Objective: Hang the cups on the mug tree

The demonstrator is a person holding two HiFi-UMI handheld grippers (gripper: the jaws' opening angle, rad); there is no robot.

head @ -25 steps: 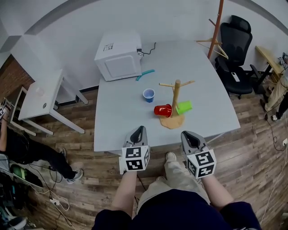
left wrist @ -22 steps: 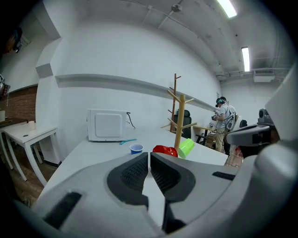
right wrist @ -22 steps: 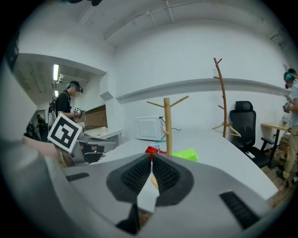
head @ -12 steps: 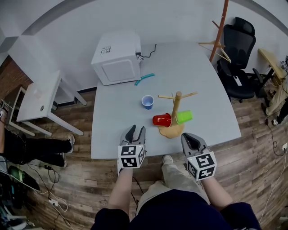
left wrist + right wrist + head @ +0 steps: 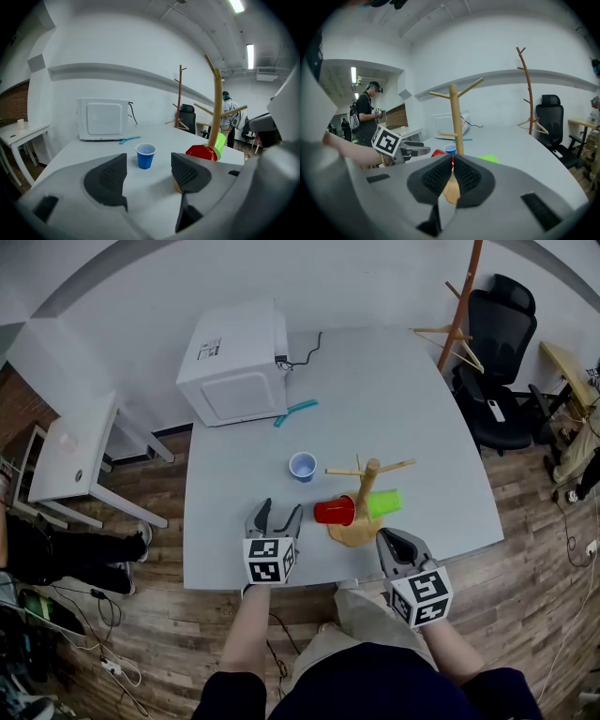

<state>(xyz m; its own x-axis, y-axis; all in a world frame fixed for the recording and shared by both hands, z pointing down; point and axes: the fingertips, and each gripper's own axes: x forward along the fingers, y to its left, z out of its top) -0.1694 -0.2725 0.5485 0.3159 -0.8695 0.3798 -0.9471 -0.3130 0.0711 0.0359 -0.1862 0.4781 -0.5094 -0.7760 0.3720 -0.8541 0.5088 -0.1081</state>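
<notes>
Counted on worktop [image 5: 412, 399], three: blue cup [image 5: 302, 466], red cup [image 5: 335, 512], green cup [image 5: 383, 502]; one mug tree [image 5: 367, 486]; open room beyond. Left tool [image 5: 279, 509] just opened, empty; right tool [image 5: 386, 535] clenched

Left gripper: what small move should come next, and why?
Probably ease the left gripper forward toward the upright blue disposable cup: its jaws have just been opening, they hold nothing, and the cup stands framed straight ahead.
</notes>
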